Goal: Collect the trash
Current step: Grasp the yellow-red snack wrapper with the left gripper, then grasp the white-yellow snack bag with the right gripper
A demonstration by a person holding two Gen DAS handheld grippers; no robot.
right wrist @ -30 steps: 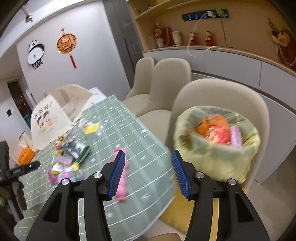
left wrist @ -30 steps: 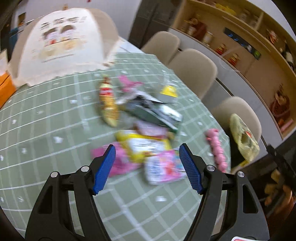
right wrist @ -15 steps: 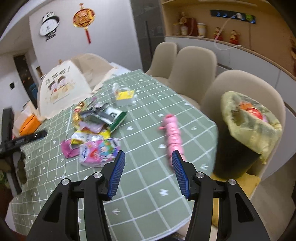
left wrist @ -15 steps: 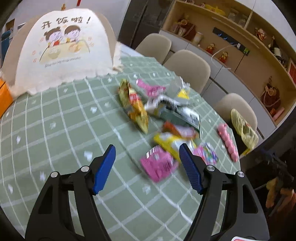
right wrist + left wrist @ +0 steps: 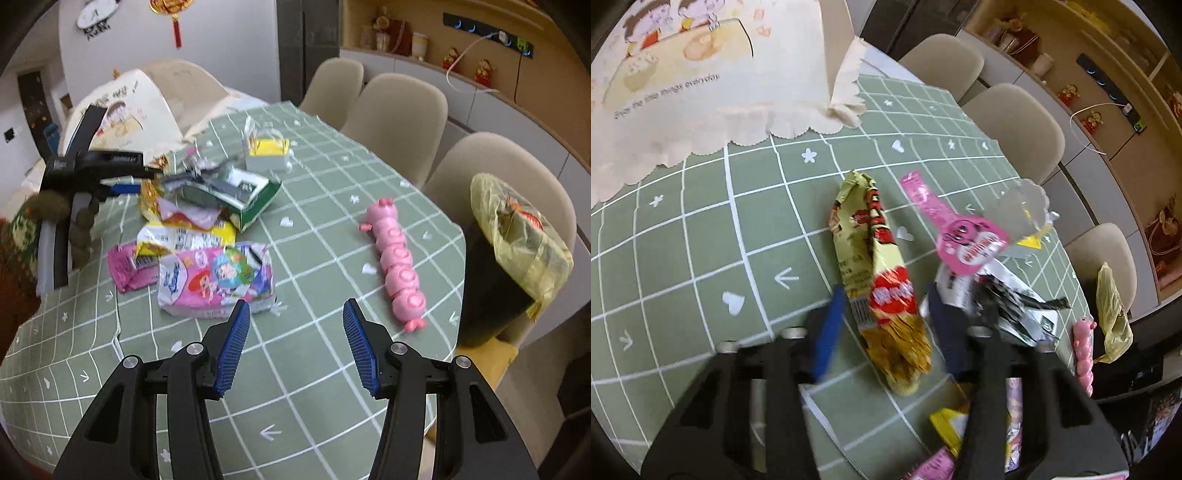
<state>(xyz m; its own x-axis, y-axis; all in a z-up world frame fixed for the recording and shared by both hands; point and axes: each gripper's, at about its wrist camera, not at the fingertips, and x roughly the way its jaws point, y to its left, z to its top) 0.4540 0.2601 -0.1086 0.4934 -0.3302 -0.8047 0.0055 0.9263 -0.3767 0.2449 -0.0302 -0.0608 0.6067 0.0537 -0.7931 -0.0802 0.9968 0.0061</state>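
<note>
My left hand-held gripper [image 5: 882, 325] has just been closing around the noodle packet [image 5: 877, 280]; right hand-held gripper [image 5: 293, 343] gapes empty. Most wrappers [image 5: 207, 236] remain on the table [image 5: 325, 387]; the bin [image 5: 517, 236] is partly filled.

Food cover [image 5: 701, 85] reads "…things everyday".

A green checked tablecloth [image 5: 325, 387] covers the table, bearing scattered snack wrappers [image 5: 216, 278] and a pink toy caterpillar [image 5: 397, 264].

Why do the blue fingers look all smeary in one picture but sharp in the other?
Left wrist view: the left hand-held gripper is blurred, its jaws just closing around the yellow snack bag. Right wrist view: the right hand-held gripper is crisp, jaws open. Both views bend the tablecloth grid lines.
</note>
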